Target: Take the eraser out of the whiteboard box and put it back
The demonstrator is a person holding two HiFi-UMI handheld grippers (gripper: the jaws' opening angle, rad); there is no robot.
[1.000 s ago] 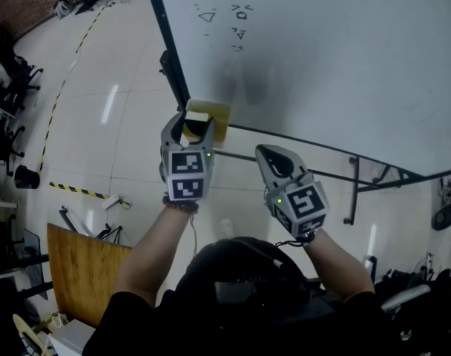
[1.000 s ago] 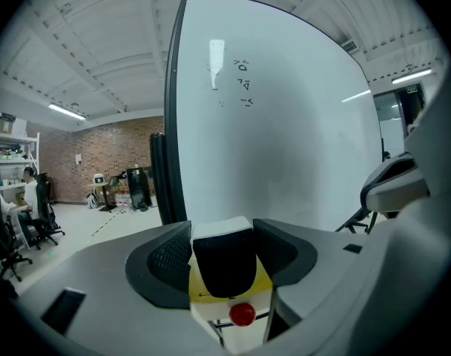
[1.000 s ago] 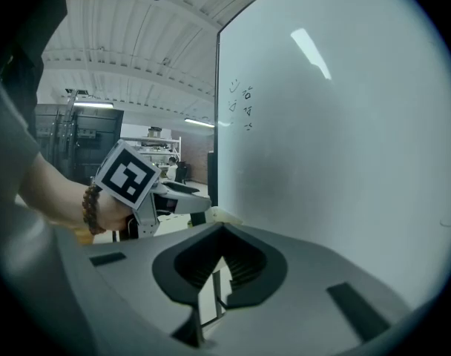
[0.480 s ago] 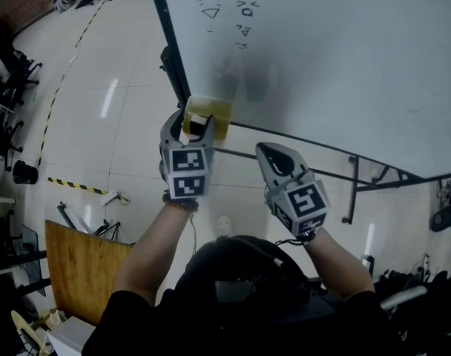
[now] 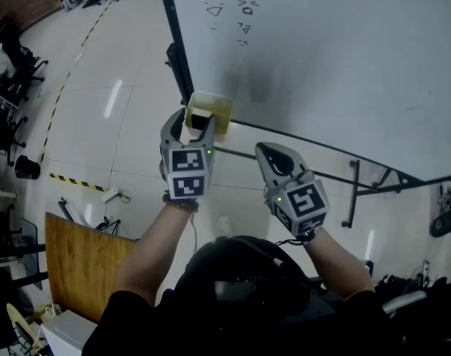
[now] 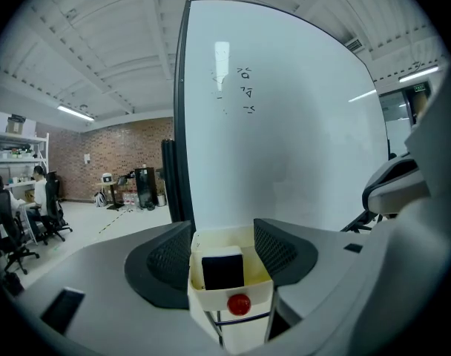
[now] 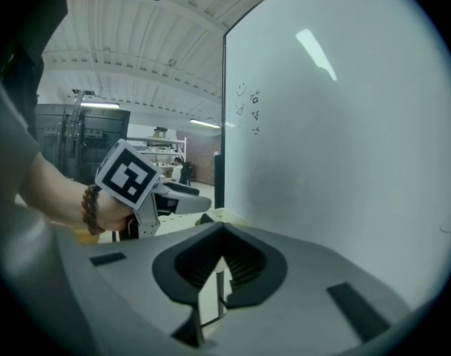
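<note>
Left gripper (image 6: 222, 230): jaws stood apart, one on each side of the pale yellow box (image 6: 229, 295) that hung at the lower left corner of the whiteboard (image 5: 322, 65). We could not tell whether the jaw pads touched the box walls. In the head view we saw the same gripper (image 5: 190, 128) raised in front of the box (image 5: 214, 110), with its marker cube facing the camera.

Eraser (image 6: 222, 270): it stood upright inside the box, dark face toward the left gripper view, white strip on top. It sat in the gap between the jaws, but we saw no jaw on it. We noted a red round dot (image 6: 239, 303) on the box front, just below the eraser.

Right gripper (image 7: 222, 230): jaws were together, nothing between them. In the head view it (image 5: 274, 154) hung to the right of the left gripper, near it but apart, and below the board's black bottom rail (image 5: 314, 150).

Whiteboard: we saw a few small drawn marks (image 5: 236, 21) near its upper left; otherwise its surface was blank.

Other: a beaded bracelet (image 7: 90, 210) showed on the left wrist. A wooden board (image 5: 77, 262) and a striped strip of tape (image 5: 77, 188) lay on the floor to the left.
</note>
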